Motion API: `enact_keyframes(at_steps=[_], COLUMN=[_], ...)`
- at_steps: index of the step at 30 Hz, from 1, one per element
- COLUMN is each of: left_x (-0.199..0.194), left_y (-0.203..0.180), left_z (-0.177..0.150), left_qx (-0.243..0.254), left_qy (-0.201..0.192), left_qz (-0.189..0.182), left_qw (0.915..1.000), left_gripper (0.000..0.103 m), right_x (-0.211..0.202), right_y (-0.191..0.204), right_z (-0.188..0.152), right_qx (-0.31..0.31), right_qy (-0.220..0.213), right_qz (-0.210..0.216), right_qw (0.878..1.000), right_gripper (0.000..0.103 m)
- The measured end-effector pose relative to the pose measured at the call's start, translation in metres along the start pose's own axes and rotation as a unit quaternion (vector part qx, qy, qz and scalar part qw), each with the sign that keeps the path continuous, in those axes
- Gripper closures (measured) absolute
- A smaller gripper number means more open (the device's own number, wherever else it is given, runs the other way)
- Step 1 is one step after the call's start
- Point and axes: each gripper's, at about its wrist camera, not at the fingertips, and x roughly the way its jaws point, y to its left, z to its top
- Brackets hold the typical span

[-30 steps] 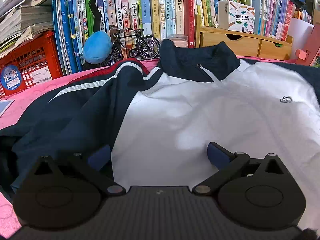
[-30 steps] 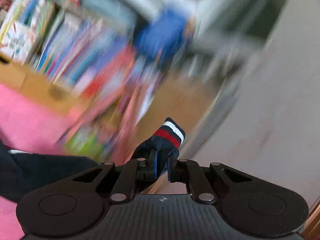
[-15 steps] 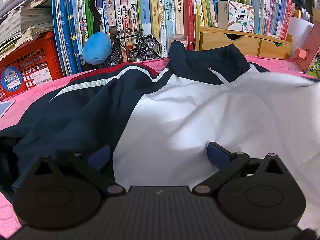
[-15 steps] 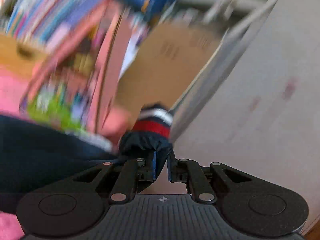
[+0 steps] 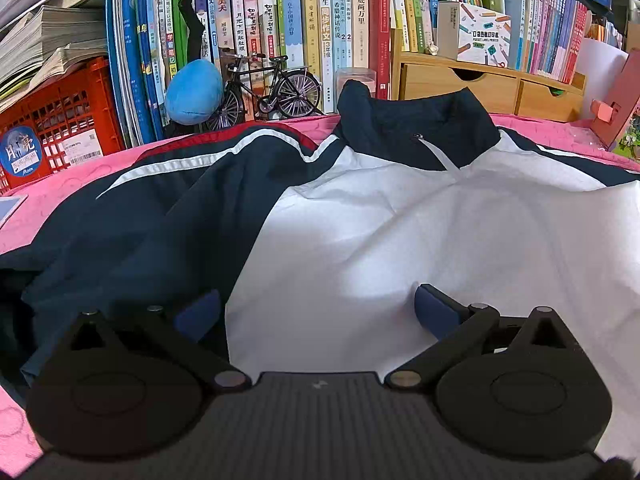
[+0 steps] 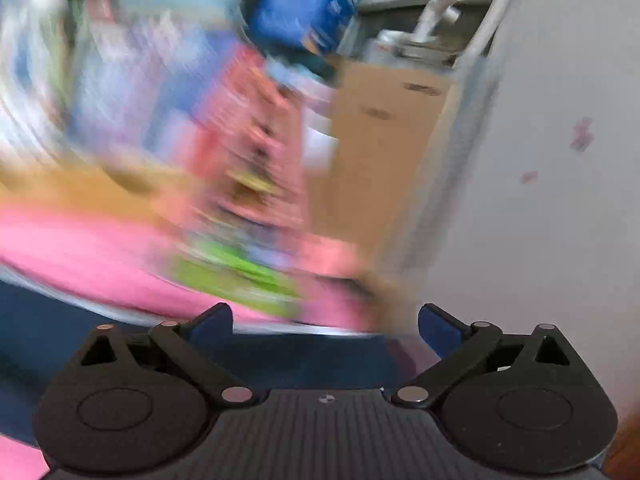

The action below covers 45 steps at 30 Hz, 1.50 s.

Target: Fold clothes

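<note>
Jacket [image 5: 400,232], navy and white, lies spread on the pink cloth [image 5: 60,184] before the bookshelf. My left gripper [image 5: 316,312] hangs over its white front, jaws wide apart and gripping nothing. My right gripper [image 6: 324,326] is opening above blurred navy fabric, nothing pinched.

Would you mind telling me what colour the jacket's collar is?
The collar is dark navy, clearest in the left wrist view.

Jacket [image 5: 360,220] flat on tablecloth [image 5: 72,176], books [image 5: 280,20] behind, crate [image 5: 60,120] at left.
</note>
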Motion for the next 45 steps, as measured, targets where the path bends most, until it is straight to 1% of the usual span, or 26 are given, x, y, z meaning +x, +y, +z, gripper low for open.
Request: enact_keyframes(at_steps=[1, 3, 4, 7, 10, 11, 12, 13, 14, 16, 17, 18, 19, 21, 25, 26, 28, 30, 33, 35, 36, 37, 39, 41, 43, 45], left_x=[0.0, 0.0, 0.0, 0.001, 0.001, 0.001, 0.0, 0.0, 0.0, 0.0, 0.0, 0.0, 0.0, 0.0, 0.0, 0.0, 0.001, 0.001, 0.001, 0.001, 0.001, 0.001, 0.001, 0.0, 0.0, -0.001], left_y=[0.0, -0.001, -0.001, 0.0, 0.0, -0.001, -0.001, -0.001, -0.001, -0.001, -0.001, -0.001, 0.0, 0.0, 0.0, -0.001, -0.001, -0.001, -0.001, -0.002, -0.002, -0.002, -0.001, 0.0, 0.001, 0.003], left_z=[0.0, 0.0, 0.0, -0.001, -0.001, -0.001, -0.001, -0.001, -0.001, -0.001, -0.001, -0.001, -0.001, -0.002, -0.002, -0.001, -0.001, -0.001, -0.001, -0.001, -0.001, -0.001, -0.002, -0.002, -0.002, -0.002], left_qx=[0.0, -0.001, -0.001, -0.001, -0.001, 0.0, 0.0, 0.001, 0.0, -0.002, -0.002, -0.002, -0.002, -0.002, -0.003, -0.003, -0.003, -0.004, -0.004, -0.004, -0.005, -0.006, -0.007, -0.009, -0.012, -0.019], left_qy=[0.0, 0.0, 0.0, 0.0, -0.001, -0.001, -0.001, -0.001, -0.001, 0.0, 0.0, 0.0, 0.0, 0.0, 0.0, 0.0, 0.0, 0.0, 0.0, 0.0, 0.0, 0.0, -0.001, -0.001, -0.002, -0.006], left_qz=[0.001, 0.001, 0.002, 0.002, 0.0, -0.002, -0.005, -0.005, -0.005, -0.006, -0.006, -0.006, -0.007, -0.007, -0.006, -0.006, -0.006, -0.007, -0.011, -0.015, -0.016, -0.017, -0.018, -0.019, -0.02, -0.022], left_qw=[1.0, 1.0, 1.0, 1.0, 1.0, 1.0, 1.0, 1.0, 1.0, 1.0, 1.0, 1.0, 1.0, 1.0, 1.0, 1.0, 1.0, 1.0, 0.9999, 0.9999, 0.9999, 0.9998, 0.9998, 0.9998, 0.9997, 0.9996], left_gripper=[0.0, 0.0, 0.0, 0.0, 0.0, 0.0, 0.0, 0.0, 0.0, 0.0, 0.0, 0.0, 0.0, 0.0, 0.0, 0.0, 0.0, 0.0, 0.0, 0.0, 0.0, 0.0, 0.0, 0.0, 0.0, 0.0], right_x=[-0.005, -0.009, -0.009, -0.016, -0.004, 0.012, 0.03, 0.047, 0.059, 0.077, 0.086, 0.083, 0.072, 0.047, 0.023, 0.027, 0.044, 0.063, 0.097, 0.12, 0.13, 0.137, 0.15, 0.154, 0.137, 0.11], right_y=[0.013, 0.052, 0.077, 0.155, 0.204, 0.209, 0.208, 0.204, 0.202, 0.204, 0.204, 0.201, 0.198, 0.209, 0.276, 0.294, 0.325, 0.343, 0.35, 0.353, 0.356, 0.36, 0.362, 0.351, 0.343, 0.339], right_z=[-0.002, -0.009, -0.013, -0.034, -0.051, -0.052, -0.052, -0.051, -0.048, -0.041, -0.037, -0.032, -0.025, -0.013, -0.002, -0.003, -0.006, -0.005, 0.009, 0.019, 0.021, 0.021, 0.022, 0.025, 0.025, 0.025], right_qx=[0.022, 0.028, 0.008, -0.089, -0.152, -0.16, -0.161, -0.151, -0.15, -0.169, -0.178, -0.157, -0.119, -0.068, -0.113, -0.127, -0.147, -0.158, -0.137, -0.118, -0.116, -0.118, -0.105, -0.063, -0.049, -0.059], right_qy=[0.018, 0.061, 0.078, 0.103, 0.105, 0.11, 0.12, 0.126, 0.126, 0.119, 0.115, 0.114, 0.116, 0.12, 0.141, 0.146, 0.142, 0.112, 0.108, 0.11, 0.106, 0.098, 0.096, 0.121, 0.118, 0.099], right_qz=[0.074, 0.191, 0.231, 0.305, 0.284, 0.267, 0.252, 0.243, 0.207, 0.093, 0.035, 0.03, 0.075, 0.17, 0.285, 0.295, 0.286, 0.259, 0.243, 0.235, 0.221, 0.201, 0.173, 0.175, 0.172, 0.179], right_qw=[0.997, 0.979, 0.97, 0.943, 0.941, 0.944, 0.947, 0.95, 0.958, 0.974, 0.977, 0.98, 0.983, 0.976, 0.941, 0.936, 0.936, 0.946, 0.954, 0.958, 0.962, 0.968, 0.975, 0.975, 0.977, 0.977], right_gripper=[0.033, 0.059, 0.065, 0.068, 0.07, 0.072, 0.082, 0.081, 0.078, 0.079, 0.079, 0.079, 0.079, 0.079, 0.079, 0.08, 0.081, 0.08, 0.079, 0.069, 0.06, 0.032, 0.005, 0.009, 0.022, 0.024])
